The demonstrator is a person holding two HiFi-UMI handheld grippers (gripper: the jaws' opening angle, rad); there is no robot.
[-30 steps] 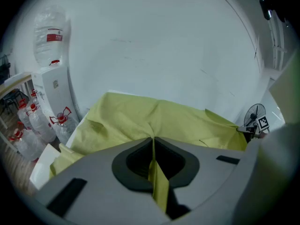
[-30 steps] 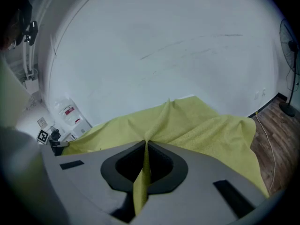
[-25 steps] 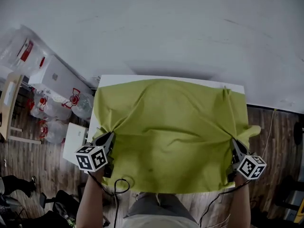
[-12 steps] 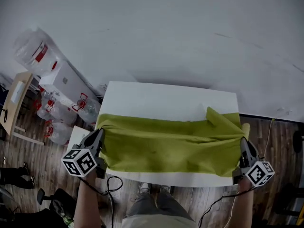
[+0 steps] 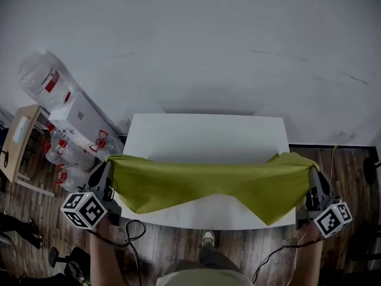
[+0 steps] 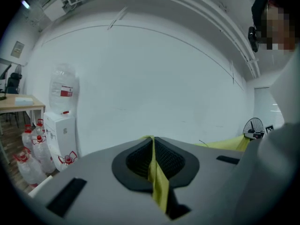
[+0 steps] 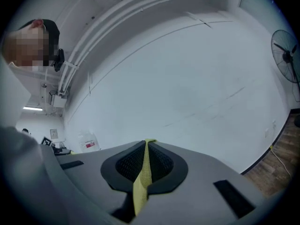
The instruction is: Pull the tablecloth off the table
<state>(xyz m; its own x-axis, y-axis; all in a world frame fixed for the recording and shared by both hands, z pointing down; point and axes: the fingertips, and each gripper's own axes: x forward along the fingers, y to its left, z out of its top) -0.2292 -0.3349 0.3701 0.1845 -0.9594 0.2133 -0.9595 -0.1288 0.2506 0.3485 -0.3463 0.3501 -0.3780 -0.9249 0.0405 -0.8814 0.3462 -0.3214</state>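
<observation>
Far left in the head view: a small wooden desk (image 5: 16,137), then clear water jugs (image 5: 62,154) with red caps crowded on the wooden floor (image 5: 41,198), just beside a white water dispenser (image 5: 80,115) topped with an upturned bottle (image 5: 38,76), all against the pale wall (image 5: 190,40). Next, the left gripper (image 5: 108,167): hangs just off the left end of the table (image 5: 205,134), marker cube toward the camera, jaws pressed together on the left corner of the tablecloth (image 5: 202,180); seen in the left gripper view with a thin yellow-green strip of the fabric pinched between dark ribbed pads (image 6: 136,161), both tight against it. Below that hand, a black cable (image 5: 134,234) looping down past the forearm. In the middle, the tablecloth itself: stretches from one gripper to the other as a gathered yellow-green band, sags across the near half of the white table, dips lowest right of centre, close to the front edge; impossible to tell whether the hem rests on the top or hangs just clear. Far half of the table top bare white, back edge near the wall. Under the front edge, a shoe (image 5: 208,238) on the floorboards. At the right end, the right gripper (image 5: 312,173): mirrors the other, cube toward the camera, jaws clamped shut on the cloth's right corner; confirmed in the right gripper view by a narrow strip of fabric squeezed between the pads. Far right in that view, a standing fan (image 7: 287,55) by the wall.
</observation>
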